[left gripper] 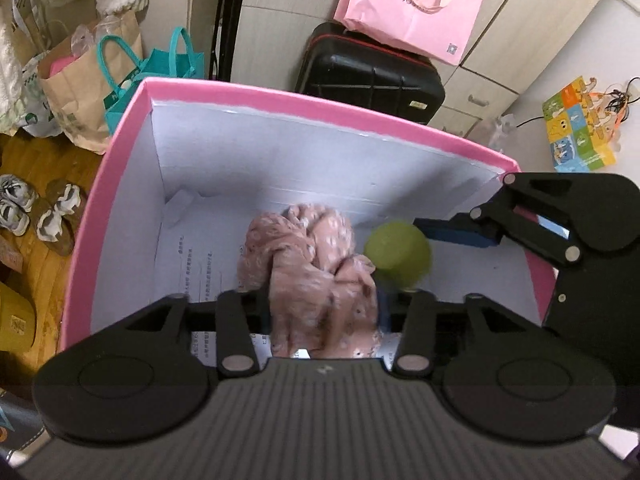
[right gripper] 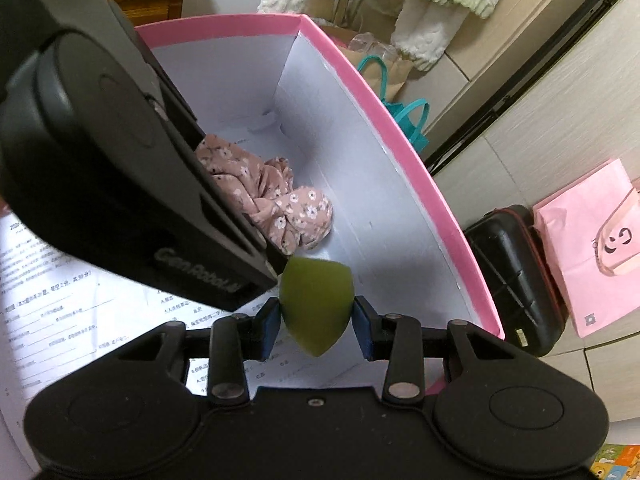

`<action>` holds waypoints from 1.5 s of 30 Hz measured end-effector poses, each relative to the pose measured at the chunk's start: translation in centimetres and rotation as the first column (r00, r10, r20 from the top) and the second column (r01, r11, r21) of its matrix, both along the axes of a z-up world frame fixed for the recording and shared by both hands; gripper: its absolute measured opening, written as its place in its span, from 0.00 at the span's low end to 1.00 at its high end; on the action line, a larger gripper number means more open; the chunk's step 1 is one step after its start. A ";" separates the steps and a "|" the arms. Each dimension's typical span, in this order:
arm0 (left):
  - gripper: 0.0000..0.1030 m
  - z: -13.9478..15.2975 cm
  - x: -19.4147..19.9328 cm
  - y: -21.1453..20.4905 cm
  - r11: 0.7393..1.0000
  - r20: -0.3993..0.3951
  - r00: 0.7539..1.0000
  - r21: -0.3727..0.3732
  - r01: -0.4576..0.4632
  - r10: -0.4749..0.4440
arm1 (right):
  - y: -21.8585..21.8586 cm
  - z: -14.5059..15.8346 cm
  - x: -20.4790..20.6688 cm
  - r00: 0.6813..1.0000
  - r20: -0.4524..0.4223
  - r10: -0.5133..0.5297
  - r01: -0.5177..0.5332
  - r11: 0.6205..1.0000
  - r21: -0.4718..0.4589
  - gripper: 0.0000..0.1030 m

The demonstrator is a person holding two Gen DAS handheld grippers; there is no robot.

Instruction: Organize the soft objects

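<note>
Reaching into the pink box (left gripper: 120,152), the left gripper (left gripper: 324,308) stands parted around the pink floral cloth (left gripper: 304,276), which rests on the box floor near its middle. Beside it, the right gripper (right gripper: 318,326) brackets the green sponge (right gripper: 316,304) between blue pads (right gripper: 269,326); actual grasp cannot be told.

Pink box (left gripper: 304,98) holds floral cloth (left gripper: 304,264) on what look like printed sheets (right gripper: 52,280).
</note>
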State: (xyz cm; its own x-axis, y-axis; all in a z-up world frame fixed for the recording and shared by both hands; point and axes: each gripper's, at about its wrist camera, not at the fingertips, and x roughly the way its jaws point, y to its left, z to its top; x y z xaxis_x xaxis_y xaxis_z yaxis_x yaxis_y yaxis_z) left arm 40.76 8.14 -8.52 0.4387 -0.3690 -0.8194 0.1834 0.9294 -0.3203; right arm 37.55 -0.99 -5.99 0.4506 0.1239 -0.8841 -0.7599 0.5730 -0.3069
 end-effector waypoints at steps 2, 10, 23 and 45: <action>0.52 0.4 -0.2 0.1 1.000 0.008 1.000 -0.009 0.012 -0.012 | -0.1 0.4 -0.5 1.000 0.017 -0.001 0.001 1.000 0.020 0.51; 0.53 3.6 -2.3 0.6 0.996 0.081 0.993 -0.024 0.086 -0.084 | -2.1 3.5 -2.7 0.995 0.081 -0.058 0.047 0.990 0.134 0.56; 0.55 11.0 -10.7 1.2 0.976 0.210 0.954 0.094 0.199 -0.214 | -8.1 11.2 -9.4 0.979 0.025 -0.202 0.170 0.881 0.442 0.57; 0.61 16.5 -25.5 -4.6 0.909 0.291 0.862 0.165 0.383 -0.416 | -13.8 16.7 -24.1 0.972 0.049 -0.228 0.162 0.809 0.565 0.65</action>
State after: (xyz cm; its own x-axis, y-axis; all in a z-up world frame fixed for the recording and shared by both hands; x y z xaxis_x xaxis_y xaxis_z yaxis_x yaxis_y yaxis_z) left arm 15.26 3.49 7.99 0.5094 -0.4929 -0.7053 0.6208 0.7781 -0.0955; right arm 13.50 -14.78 10.69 0.6070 0.4761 -0.6362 -0.5946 0.8033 0.0338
